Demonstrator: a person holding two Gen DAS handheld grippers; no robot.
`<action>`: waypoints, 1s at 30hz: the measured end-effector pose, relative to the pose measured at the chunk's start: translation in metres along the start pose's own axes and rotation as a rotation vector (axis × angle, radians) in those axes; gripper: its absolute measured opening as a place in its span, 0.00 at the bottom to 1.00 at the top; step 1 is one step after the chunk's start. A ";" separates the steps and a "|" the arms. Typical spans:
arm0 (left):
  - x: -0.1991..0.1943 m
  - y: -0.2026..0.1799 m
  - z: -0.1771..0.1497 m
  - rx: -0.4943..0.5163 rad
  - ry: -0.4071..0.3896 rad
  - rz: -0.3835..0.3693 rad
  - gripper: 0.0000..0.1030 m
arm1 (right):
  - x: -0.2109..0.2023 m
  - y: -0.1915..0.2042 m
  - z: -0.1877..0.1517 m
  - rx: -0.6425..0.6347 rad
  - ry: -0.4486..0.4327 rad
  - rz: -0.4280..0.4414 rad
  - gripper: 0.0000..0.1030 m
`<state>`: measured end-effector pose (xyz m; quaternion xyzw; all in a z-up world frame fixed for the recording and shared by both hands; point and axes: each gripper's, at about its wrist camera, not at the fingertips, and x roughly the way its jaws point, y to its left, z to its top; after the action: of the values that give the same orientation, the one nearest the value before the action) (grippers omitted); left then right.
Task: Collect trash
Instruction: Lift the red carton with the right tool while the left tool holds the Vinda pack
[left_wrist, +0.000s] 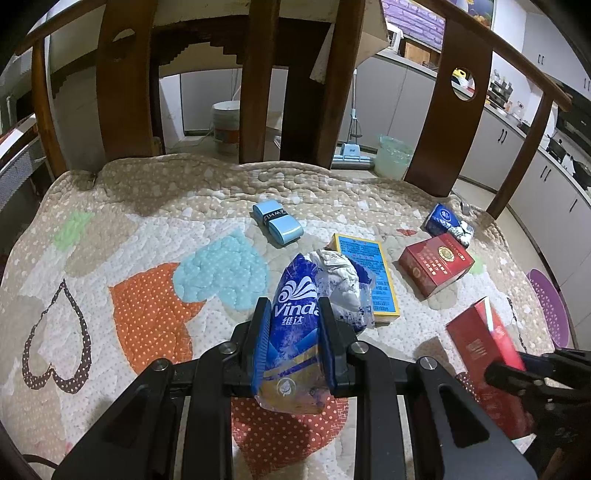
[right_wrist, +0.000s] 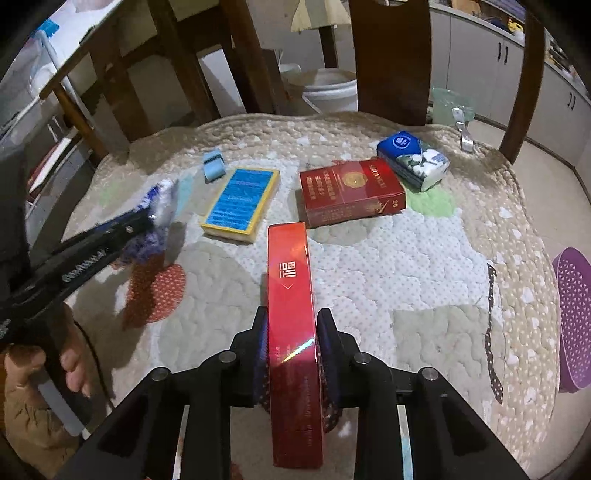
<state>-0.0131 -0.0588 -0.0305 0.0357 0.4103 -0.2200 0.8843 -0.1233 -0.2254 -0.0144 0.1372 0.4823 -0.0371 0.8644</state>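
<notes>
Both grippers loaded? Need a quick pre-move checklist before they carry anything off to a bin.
1. Left gripper shut on the blue tissue wrapper: ok.
2. Right gripper shut on the slim red box: ok.
3. Red box seated well in the grip: ok, though it sticks out far past the fingertips.
4. Wrapper clear of the yellow-edged blue box: cannot tell, its crumpled end overlaps it.
5. Bin located: cannot tell; a green-lined basket sits on the floor beyond the quilt.
6. Trash left: not ok, red pack and tissue pack remain.

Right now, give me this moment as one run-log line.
left gripper: shut on blue tissue pack | right gripper: shut on slim red box | still on quilt: yellow-edged box, red carton
</notes>
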 end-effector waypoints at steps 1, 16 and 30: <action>-0.001 -0.001 0.000 0.001 -0.001 0.002 0.23 | -0.002 0.000 0.001 0.004 -0.007 0.001 0.27; -0.003 -0.001 0.000 0.001 -0.002 0.002 0.23 | -0.023 -0.007 0.000 0.043 -0.069 -0.005 0.27; -0.002 -0.003 0.000 0.005 0.006 0.008 0.23 | -0.028 -0.010 -0.001 0.053 -0.089 -0.008 0.27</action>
<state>-0.0157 -0.0603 -0.0286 0.0403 0.4121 -0.2173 0.8839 -0.1411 -0.2370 0.0068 0.1562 0.4428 -0.0595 0.8809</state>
